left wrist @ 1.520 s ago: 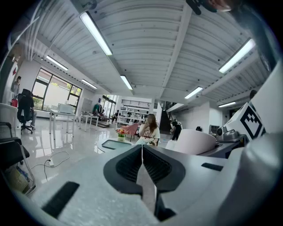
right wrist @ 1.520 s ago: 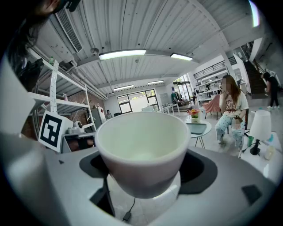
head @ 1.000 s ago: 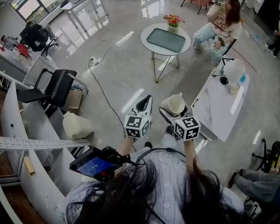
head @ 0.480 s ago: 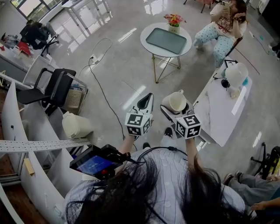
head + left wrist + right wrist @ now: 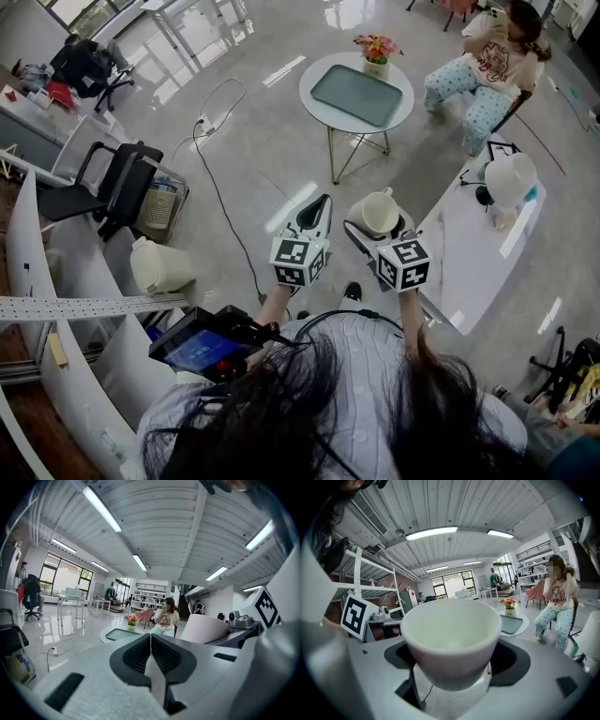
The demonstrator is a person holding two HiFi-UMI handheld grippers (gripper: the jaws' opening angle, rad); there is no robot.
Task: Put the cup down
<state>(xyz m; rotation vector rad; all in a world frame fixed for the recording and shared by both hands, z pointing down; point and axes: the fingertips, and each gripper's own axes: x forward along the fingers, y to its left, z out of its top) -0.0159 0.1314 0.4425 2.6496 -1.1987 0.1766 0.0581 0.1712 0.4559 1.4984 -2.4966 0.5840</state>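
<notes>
A white cup [image 5: 379,214] with a handle sits upright between the jaws of my right gripper [image 5: 379,227], which is shut on it. It hangs in the air above the floor, just left of a long white table [image 5: 473,253]. In the right gripper view the cup [image 5: 451,639] fills the middle, and the right gripper [image 5: 452,670] clamps its lower body. My left gripper [image 5: 315,214] is held beside it, a little to the left, shut with nothing in it. The left gripper view shows its jaws pressed together [image 5: 151,645] and the cup [image 5: 204,629] to the right.
A round white table [image 5: 323,67] ahead carries a green tray [image 5: 356,87] and a pot of flowers [image 5: 375,47]. A person [image 5: 487,61] sits on a chair at the far right. A black chair [image 5: 117,187], a white jug [image 5: 155,267] and a floor cable [image 5: 225,202] lie to the left.
Both grippers have drifted slightly forward with the cup still held. The seated person has raised a hand to the head.
</notes>
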